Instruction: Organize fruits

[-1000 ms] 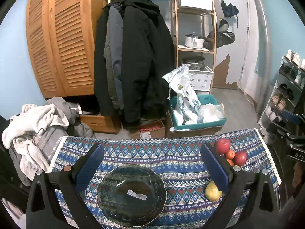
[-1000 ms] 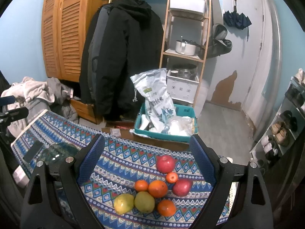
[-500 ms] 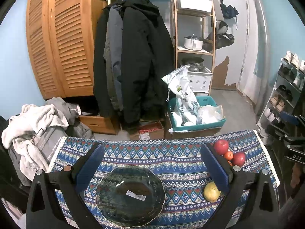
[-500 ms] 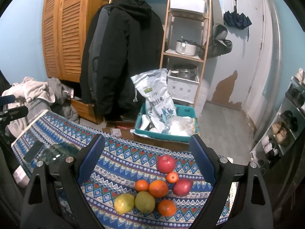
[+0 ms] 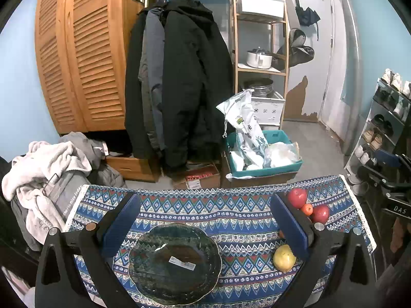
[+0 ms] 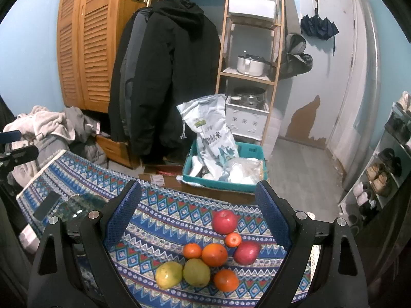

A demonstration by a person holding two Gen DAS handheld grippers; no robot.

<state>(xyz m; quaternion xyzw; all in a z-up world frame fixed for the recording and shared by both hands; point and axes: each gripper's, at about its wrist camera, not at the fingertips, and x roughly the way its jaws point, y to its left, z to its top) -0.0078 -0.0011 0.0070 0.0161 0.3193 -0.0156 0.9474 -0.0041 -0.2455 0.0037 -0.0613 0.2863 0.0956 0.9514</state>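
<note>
- Leftmost, on the patterned tablecloth: dark green glass plate, scalloped rim, a white sticker at its centre, nothing on it.
- Above that plate: left gripper, blue-padded fingers spread wide to either side of the plate, holding nothing, touching nothing.
- Right of the plate, in the left wrist view: yellow-green pear just beside the right-hand finger; farther back a red apple, a small orange fruit and a second red apple, close together near the cloth's right end.
- Seen from the right wrist: same plate at far left, partly behind the near finger, a dark flat phone-like object beside it.
- Centre of that view: right gripper, jaws wide apart, empty, hanging over the fruit without contact.
- Between its fingers, front row, left to right: yellow pear, green pear touching it, orange.
- Middle row: small orange, larger orange, dark red apple.
- Back: tiny orange fruit and round red apple.
- Beyond the table: black coats on a rail, teal bin holding a rice bag, wooden shelf with a pot.
</note>
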